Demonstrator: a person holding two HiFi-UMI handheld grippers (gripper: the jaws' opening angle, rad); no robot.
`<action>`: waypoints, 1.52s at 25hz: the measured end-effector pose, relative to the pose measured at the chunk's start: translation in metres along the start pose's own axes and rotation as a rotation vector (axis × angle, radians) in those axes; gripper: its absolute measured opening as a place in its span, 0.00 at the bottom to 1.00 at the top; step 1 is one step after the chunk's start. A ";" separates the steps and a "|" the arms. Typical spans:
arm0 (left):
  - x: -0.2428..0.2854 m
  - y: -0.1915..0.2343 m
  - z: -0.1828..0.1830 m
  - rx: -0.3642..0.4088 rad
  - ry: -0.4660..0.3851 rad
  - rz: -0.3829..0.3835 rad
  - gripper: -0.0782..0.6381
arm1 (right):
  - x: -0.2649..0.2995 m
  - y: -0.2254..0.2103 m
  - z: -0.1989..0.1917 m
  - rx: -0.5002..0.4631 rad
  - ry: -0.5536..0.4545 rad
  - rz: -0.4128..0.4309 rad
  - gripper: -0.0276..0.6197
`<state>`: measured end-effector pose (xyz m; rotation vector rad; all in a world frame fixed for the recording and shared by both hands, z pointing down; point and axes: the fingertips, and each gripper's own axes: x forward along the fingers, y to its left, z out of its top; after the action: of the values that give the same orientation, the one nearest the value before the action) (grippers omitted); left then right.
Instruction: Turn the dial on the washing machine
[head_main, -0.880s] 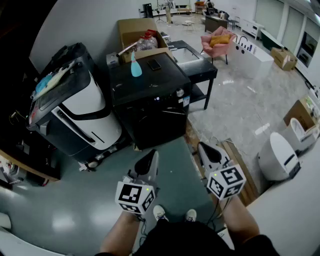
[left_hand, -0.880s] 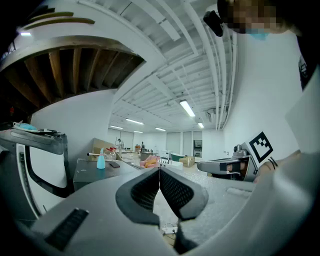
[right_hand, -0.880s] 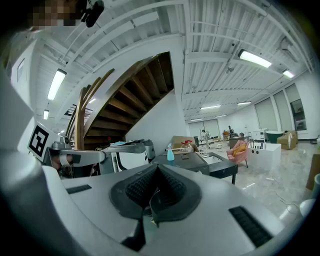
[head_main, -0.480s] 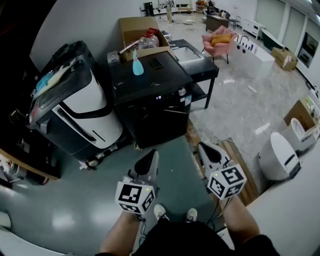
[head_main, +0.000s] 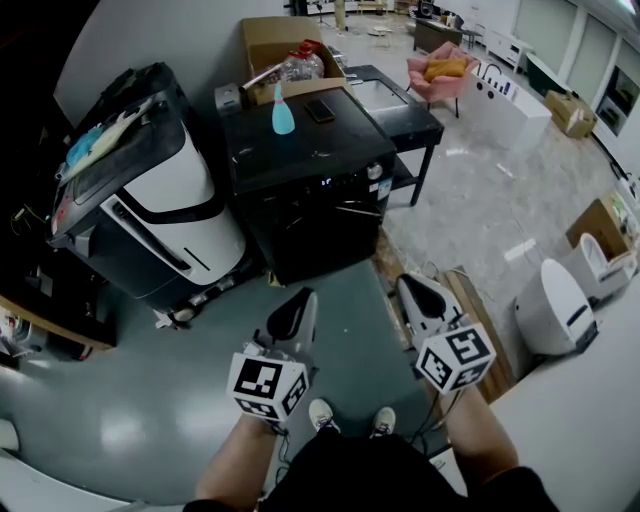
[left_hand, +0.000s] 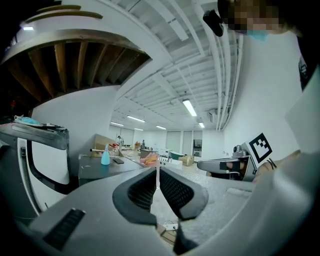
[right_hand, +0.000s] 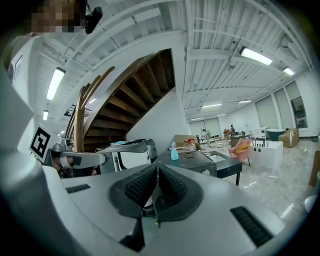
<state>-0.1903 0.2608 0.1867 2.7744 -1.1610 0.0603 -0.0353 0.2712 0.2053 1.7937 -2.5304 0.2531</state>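
Note:
The black washing machine stands ahead of me on the grey floor, with its round silver dial at the right end of the front panel. A blue spray bottle and a dark phone lie on its lid. My left gripper and right gripper hang side by side short of the machine, both shut and empty. In the right gripper view the dial shows far beyond the closed jaws. The left gripper view has its jaws pressed together, with the machine at the left.
A white and black appliance leans left of the machine. Behind it stands a cardboard box; a black table is at its right. A wooden board and a white round unit sit on the floor at the right.
The head view has tipped down slightly, so the machine sits a little higher in the picture. Both grippers stay shut and in about the same place.

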 end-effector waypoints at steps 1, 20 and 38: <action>0.000 0.005 -0.002 -0.005 0.005 -0.004 0.12 | 0.005 0.002 -0.002 0.002 0.002 -0.002 0.08; -0.004 0.106 -0.010 0.011 0.004 -0.062 0.44 | 0.100 0.048 -0.010 -0.033 0.001 -0.030 0.36; 0.112 0.135 -0.001 0.012 0.011 0.061 0.47 | 0.193 -0.063 0.001 -0.037 0.014 0.041 0.44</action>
<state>-0.2073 0.0882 0.2123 2.7448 -1.2462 0.0886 -0.0407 0.0705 0.2340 1.7219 -2.5469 0.2177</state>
